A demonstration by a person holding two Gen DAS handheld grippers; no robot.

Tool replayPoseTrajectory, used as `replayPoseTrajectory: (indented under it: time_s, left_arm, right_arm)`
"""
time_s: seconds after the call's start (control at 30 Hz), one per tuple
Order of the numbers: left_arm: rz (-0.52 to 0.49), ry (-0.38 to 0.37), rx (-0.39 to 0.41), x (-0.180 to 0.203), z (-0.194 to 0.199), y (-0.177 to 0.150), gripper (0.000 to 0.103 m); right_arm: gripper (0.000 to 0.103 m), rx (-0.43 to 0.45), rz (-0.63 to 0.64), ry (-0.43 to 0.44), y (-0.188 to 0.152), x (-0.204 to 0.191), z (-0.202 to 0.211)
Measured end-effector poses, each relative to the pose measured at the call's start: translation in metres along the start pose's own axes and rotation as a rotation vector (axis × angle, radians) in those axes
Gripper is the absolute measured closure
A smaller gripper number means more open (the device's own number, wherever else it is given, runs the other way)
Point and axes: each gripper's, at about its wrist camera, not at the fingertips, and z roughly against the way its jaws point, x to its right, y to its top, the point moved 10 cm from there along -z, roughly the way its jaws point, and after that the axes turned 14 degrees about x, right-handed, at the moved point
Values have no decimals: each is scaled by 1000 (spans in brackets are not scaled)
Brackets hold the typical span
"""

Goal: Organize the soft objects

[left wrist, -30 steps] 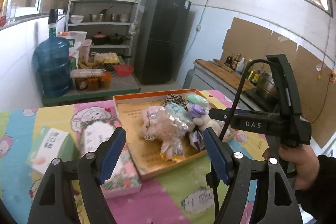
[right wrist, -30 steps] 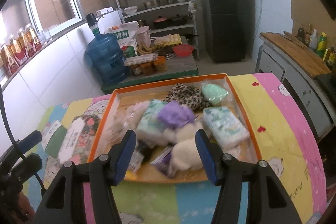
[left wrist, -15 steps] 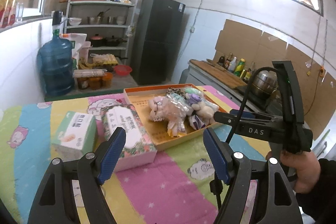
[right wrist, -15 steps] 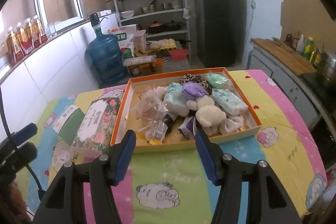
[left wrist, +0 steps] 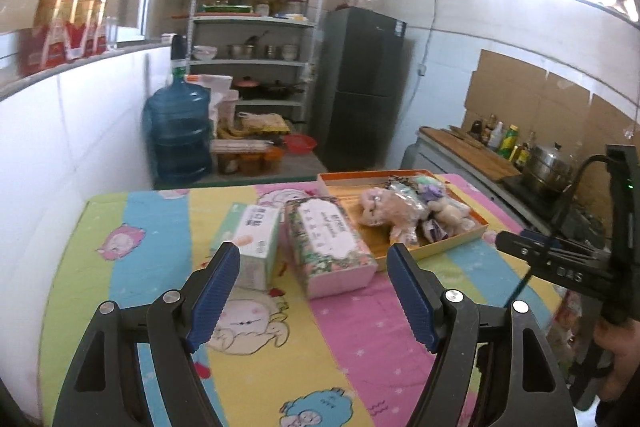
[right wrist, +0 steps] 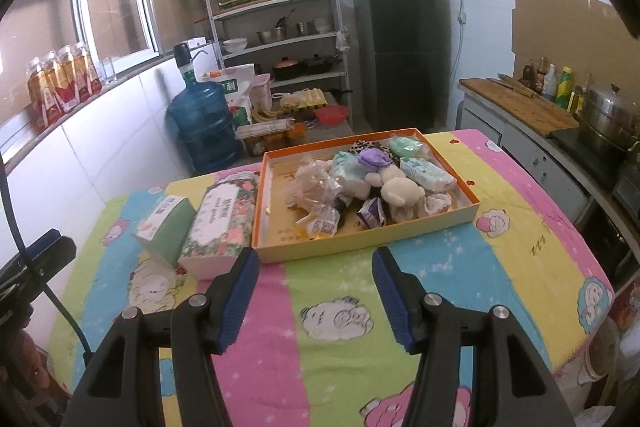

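An orange tray (right wrist: 360,247) sits on the table and holds a heap of soft things: plush toys (right wrist: 400,193), tissue packs (right wrist: 426,173) and plastic-wrapped items (right wrist: 316,187). The tray also shows in the left wrist view (left wrist: 452,241). A floral tissue box (right wrist: 220,227) and a green tissue box (right wrist: 166,227) lie left of the tray. My left gripper (left wrist: 314,287) is open and empty above the table, short of the boxes. My right gripper (right wrist: 316,287) is open and empty, held back from the tray's near edge.
The table carries a cartoon-print cloth (right wrist: 340,319). Behind stand a blue water jug (right wrist: 202,131), a shelf rack (right wrist: 276,27) and a dark fridge (right wrist: 394,47). A counter with a steel pot (right wrist: 608,119) runs along the right.
Both grippers have pulled back and up from the tray. The tray and tissue boxes look smaller and farther. Both stay open and empty.
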Motion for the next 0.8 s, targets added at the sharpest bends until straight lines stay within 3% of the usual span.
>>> replayPoseTrajectory:
  time_s: [0.43,0.8]
  left_arm:
    - [-2,83,22,-12,51,5,26]
    - [7,150,26,-25,71,7,26]
  right_arm:
    - [44,35,40,-15,0,-44,60]
    - [44,18,40,7,-8,-68,75]
